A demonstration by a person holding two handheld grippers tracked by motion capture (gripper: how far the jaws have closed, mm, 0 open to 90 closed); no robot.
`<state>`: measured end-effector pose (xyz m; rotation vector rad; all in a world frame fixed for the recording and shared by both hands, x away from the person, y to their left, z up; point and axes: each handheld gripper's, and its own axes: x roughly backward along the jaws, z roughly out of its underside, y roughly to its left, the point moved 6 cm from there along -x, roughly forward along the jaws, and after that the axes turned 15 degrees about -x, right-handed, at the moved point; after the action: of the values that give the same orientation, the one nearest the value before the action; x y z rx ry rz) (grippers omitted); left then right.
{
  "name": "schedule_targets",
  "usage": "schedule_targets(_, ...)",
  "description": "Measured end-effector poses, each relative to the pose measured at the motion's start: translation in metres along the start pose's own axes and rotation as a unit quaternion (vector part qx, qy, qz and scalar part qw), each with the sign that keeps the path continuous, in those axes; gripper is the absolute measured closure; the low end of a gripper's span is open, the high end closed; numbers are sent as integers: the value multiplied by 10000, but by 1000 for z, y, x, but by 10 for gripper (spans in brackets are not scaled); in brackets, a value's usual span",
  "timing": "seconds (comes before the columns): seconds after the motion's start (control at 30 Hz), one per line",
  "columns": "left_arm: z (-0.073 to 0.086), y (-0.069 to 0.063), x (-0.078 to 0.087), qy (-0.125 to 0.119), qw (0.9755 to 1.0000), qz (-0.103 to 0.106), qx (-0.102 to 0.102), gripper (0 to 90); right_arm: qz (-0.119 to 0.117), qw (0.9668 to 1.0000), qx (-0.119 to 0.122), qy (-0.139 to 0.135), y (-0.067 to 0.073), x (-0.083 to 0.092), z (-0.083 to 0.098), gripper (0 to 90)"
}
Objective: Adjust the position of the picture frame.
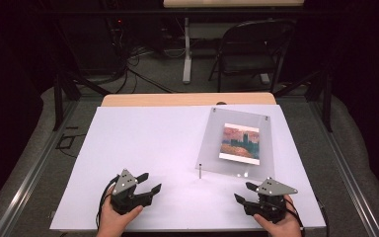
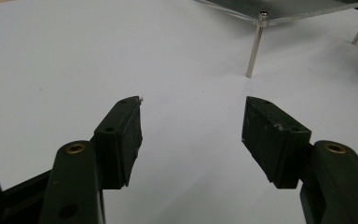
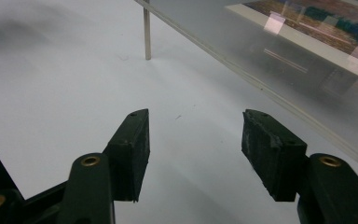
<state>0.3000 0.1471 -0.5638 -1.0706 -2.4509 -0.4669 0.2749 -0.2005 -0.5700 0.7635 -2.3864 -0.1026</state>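
Near edge of the white table (image 1: 143,133): left gripper (image 1: 149,183) and right gripper (image 1: 243,192), both with jaws spread wide, nothing between them, each held in a hand. Just beyond the right gripper, a clear acrylic frame (image 1: 212,148) on metal standoff legs (image 1: 200,171), holding a painted landscape print (image 1: 240,143). Black folding chair (image 1: 251,49) behind the table.

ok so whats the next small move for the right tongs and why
Probably ease the right tongs forward to the near edge of the clear frame. Both they and the left tongs are open and hold nothing, and the frame, raised on metal posts, lies just ahead of the right one.
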Motion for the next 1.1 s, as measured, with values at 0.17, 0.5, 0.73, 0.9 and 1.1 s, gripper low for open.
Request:
schedule_targets(0.17,-1,1,2,-82,10000,-26,-8,377,-63,9999,-40,-104,2,2,-3,407)
schedule_targets(0.5,-6,3,9,-402,9989,63,247,380,-105,9982,52,-587,7,17,-14,470)
schedule_targets(0.73,-20,2,18,-620,9974,158,332,396,-263,9973,9,-691,9,28,-19,509)
schedule_targets(0.9,-34,1,23,-680,9973,193,182,417,-270,9970,76,-725,14,35,-25,535)
schedule_targets(1.1,-47,-4,26,-719,9970,281,-33,413,-311,9959,119,-839,16,44,-32,543)
